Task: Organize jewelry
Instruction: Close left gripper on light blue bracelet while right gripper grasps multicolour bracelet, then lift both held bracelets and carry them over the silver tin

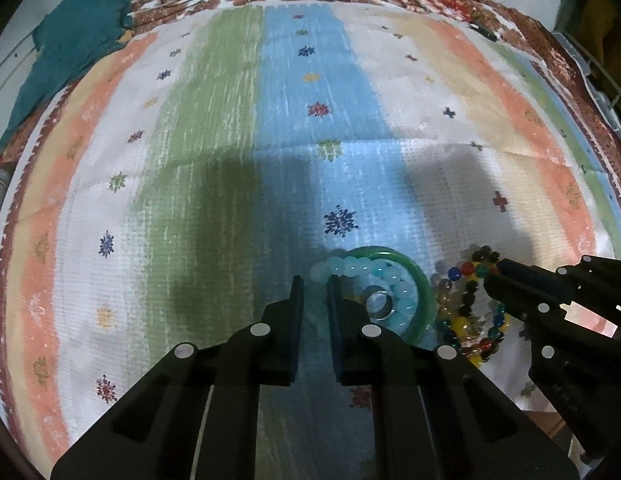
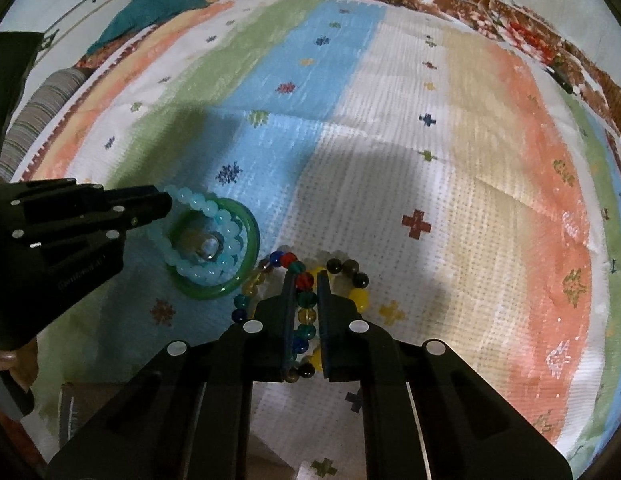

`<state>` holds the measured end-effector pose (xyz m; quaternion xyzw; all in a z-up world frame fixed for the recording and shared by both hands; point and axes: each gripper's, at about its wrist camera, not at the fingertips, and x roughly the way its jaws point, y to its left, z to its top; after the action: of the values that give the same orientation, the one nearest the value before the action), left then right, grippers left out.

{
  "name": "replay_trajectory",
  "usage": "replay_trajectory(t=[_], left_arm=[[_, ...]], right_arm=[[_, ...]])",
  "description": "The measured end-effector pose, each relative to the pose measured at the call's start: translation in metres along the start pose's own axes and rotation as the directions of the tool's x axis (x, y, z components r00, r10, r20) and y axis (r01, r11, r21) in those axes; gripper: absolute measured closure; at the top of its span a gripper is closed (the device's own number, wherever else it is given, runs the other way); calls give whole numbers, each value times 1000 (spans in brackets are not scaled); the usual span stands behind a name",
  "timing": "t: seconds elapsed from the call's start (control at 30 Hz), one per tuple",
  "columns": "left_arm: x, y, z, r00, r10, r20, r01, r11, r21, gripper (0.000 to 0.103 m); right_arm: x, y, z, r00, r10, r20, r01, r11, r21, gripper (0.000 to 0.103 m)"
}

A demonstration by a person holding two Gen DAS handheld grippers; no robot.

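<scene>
On the striped cloth (image 1: 214, 128), your left gripper (image 1: 315, 286) pinches the pale blue bead bracelet (image 1: 374, 270) lying across the green bangle (image 1: 424, 292) and ring (image 1: 380, 306), while your right gripper (image 2: 304, 280) clamps the multicoloured bead bracelet (image 2: 306, 300) just beside them.

Striped cloth (image 1: 310, 120) lies open ahead; bracelets (image 1: 462, 304) crowd the near edge.

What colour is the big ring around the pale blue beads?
Green bangle, clearest in the right wrist view.
</scene>
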<state>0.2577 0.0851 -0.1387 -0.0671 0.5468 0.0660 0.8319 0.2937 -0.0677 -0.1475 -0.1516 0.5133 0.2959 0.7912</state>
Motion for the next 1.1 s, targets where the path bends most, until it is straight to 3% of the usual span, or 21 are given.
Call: replay_trajectory(t=[0.33,0.7,1.1], left_arm=[[-31,-16,-4,998,-4,58,2,1000,30,92],[-53,-19,-12,996,0,88,-1,1000,16,92],[-94,-20,-20,981,6,195,-5,1000,-3,92]], right_arm=[[-29,2,0,998,-1,61,0,1000,24,92],[-55,5,-4,991,48,126,-55,997,53,92],[-87,12,-14,972,-30,233,17,998,61,92]])
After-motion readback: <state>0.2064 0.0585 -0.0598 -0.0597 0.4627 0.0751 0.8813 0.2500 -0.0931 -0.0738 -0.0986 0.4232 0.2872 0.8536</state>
